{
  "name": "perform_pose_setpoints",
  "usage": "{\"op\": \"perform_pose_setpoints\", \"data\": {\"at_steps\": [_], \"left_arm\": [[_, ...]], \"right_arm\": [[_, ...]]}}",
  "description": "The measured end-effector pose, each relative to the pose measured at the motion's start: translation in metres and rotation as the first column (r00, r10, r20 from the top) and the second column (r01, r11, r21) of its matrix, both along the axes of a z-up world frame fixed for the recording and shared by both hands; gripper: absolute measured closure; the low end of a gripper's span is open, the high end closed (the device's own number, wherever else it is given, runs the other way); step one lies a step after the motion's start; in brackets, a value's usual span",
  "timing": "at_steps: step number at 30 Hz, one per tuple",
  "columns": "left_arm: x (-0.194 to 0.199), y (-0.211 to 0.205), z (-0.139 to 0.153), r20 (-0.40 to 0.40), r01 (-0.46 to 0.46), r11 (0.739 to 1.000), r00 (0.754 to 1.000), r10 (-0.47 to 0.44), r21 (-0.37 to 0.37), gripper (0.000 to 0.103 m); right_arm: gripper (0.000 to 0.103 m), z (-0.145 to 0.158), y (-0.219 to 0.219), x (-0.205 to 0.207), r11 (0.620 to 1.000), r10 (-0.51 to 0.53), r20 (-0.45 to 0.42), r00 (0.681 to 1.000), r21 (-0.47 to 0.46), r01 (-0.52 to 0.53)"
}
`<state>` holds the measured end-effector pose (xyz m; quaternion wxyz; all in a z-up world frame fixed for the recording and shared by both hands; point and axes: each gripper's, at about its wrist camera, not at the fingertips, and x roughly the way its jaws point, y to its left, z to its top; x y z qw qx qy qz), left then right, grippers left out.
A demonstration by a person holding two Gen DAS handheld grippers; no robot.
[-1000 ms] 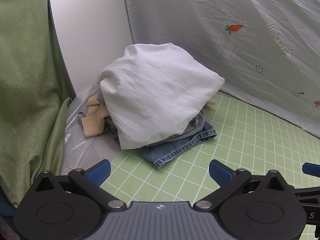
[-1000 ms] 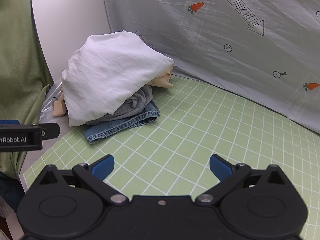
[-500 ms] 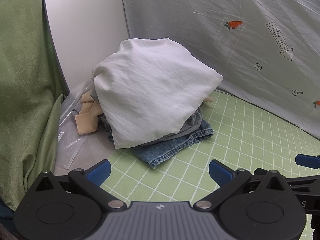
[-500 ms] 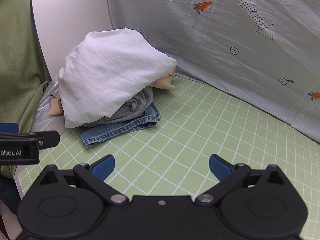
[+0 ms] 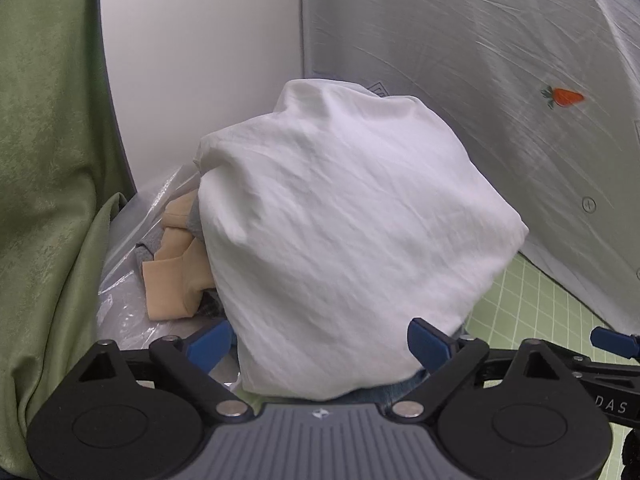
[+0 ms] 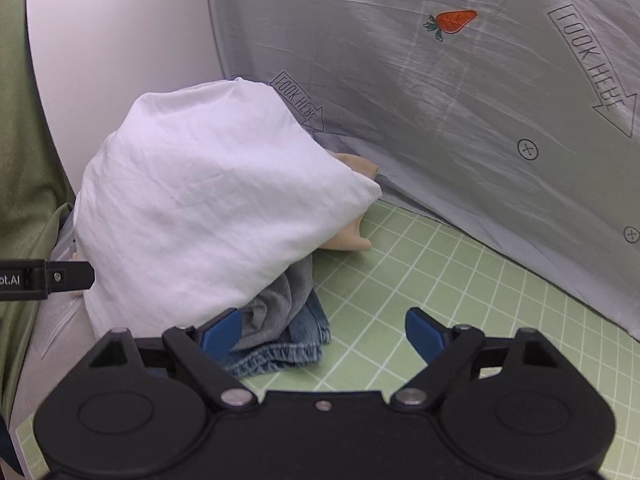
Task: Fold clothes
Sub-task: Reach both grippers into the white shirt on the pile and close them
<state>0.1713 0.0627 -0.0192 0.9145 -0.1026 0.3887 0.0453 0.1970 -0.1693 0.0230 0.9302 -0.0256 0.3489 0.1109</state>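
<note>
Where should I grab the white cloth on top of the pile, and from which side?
Take the white cloth by its lower front hem, coming from the near side. It drapes loosely over the jeans, and that free edge hangs nearest the left gripper, easy to pinch.

"LOOK HERE" sits mirrored inside two arrow outlines on the grey sheet (image 6: 460, 128), circled x marks and an orange carrot print nearby, "DAS" shows on the right claw (image 5: 612, 406), and "ot.AI" ends the left claw (image 6: 16, 280) label.
</note>
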Motion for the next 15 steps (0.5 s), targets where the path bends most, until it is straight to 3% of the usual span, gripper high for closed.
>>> {"op": "perform_pose_setpoints", "data": {"at_steps": [4,10,11,13,14,15], "left_arm": [[0.044,0.013,-0.015,-0.033,0.006,0.999,0.999,-0.007,-0.041,0.027],[0.066,0.018,-0.035,-0.050,0.009,0.995,0.999,-0.014,-0.097,0.041],[0.067,0.018,-0.037,-0.048,0.011,0.994,0.999,-0.016,-0.104,0.043],[0.069,0.017,-0.038,-0.047,0.017,0.993,0.999,-0.023,-0.119,0.053],[0.068,0.015,-0.037,-0.046,0.017,0.993,0.999,-0.022,-0.114,0.055],[0.067,0.013,-0.035,-0.045,0.015,0.994,0.999,-0.020,-0.104,0.060]], "right_arm": [[0.022,-0.007,0.008,0.049,0.998,-0.011,-0.021,1.000,0.069,0.012],[0.029,-0.027,0.017,0.096,0.983,0.000,-0.077,0.997,0.185,0.014],[0.036,-0.031,0.019,0.101,0.978,0.008,-0.087,0.996,0.207,0.010],[0.065,-0.037,0.022,0.108,0.967,0.037,-0.101,0.994,0.255,-0.010],[0.095,-0.039,0.023,0.108,0.960,0.057,-0.103,0.993,0.279,-0.027],[0.103,-0.038,0.027,0.104,0.960,0.075,-0.083,0.994,0.274,-0.049]]}}
